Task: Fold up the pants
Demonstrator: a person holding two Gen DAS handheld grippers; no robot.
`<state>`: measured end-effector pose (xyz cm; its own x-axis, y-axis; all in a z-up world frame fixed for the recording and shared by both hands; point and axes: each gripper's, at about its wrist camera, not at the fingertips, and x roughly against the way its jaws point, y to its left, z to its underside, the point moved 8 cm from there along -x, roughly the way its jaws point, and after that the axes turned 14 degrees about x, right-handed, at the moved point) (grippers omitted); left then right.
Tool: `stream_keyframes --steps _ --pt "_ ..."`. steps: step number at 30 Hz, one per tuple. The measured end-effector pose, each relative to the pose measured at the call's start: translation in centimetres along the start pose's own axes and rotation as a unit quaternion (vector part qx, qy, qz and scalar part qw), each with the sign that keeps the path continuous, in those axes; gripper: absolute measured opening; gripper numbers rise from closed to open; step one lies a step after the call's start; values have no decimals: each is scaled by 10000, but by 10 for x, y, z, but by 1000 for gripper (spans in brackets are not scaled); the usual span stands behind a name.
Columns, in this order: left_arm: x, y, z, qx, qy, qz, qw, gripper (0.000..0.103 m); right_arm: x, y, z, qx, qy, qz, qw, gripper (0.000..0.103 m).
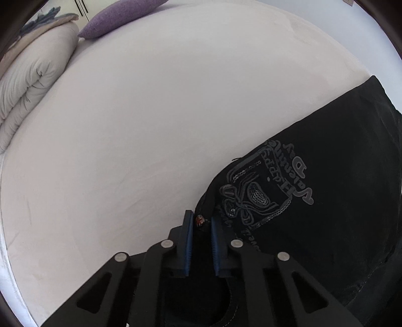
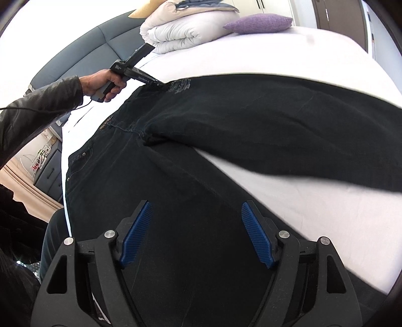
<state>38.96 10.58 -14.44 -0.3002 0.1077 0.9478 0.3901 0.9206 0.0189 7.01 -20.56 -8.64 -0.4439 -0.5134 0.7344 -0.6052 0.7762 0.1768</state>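
Note:
Black pants (image 2: 226, 120) lie spread on the white bed, legs apart in a V, waistband toward the left. In the left wrist view the pants (image 1: 326, 176) show a sequin emblem with lettering. My left gripper (image 1: 201, 218) is shut on the pants' waist edge beside the emblem; it also shows in the right wrist view (image 2: 160, 86), held by a hand at the waistband. My right gripper (image 2: 197, 208) is open wide and empty, hovering just above the near leg.
A folded cream duvet (image 2: 181, 30) and a purple pillow (image 2: 258, 22) lie at the far end of the bed (image 1: 150, 113). A blue-grey headboard (image 2: 83, 55) stands at the left. The bed's left edge (image 2: 65, 201) drops to the floor.

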Motion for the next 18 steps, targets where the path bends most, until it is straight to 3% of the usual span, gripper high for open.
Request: stream_keyframes --steps 4,9,11,12,14,18 --pt "26 -20 26 -116 -610 -312 9976 9 2 0 -28 331 -110 142 9993 73" --pt "59 -52 58 -335 -1169 -570 9909 8 -10 1 -99 1045 -260 428 9933 73" --pt "72 -46 56 -277 -1351 -572 9888 8 -18 8 -128 1375 -364 511 9885 72" --pt "79 -49 64 -303 -1445 -615 9871 8 -23 12 -142 1543 -406 550 9857 68" --pt "98 -58 80 -384 -1595 -680 9841 8 -39 21 -173 1856 -377 578 9802 49" --pt "105 -52 80 -371 -1721 -550 9829 8 -78 39 -215 2056 -254 539 9768 45"
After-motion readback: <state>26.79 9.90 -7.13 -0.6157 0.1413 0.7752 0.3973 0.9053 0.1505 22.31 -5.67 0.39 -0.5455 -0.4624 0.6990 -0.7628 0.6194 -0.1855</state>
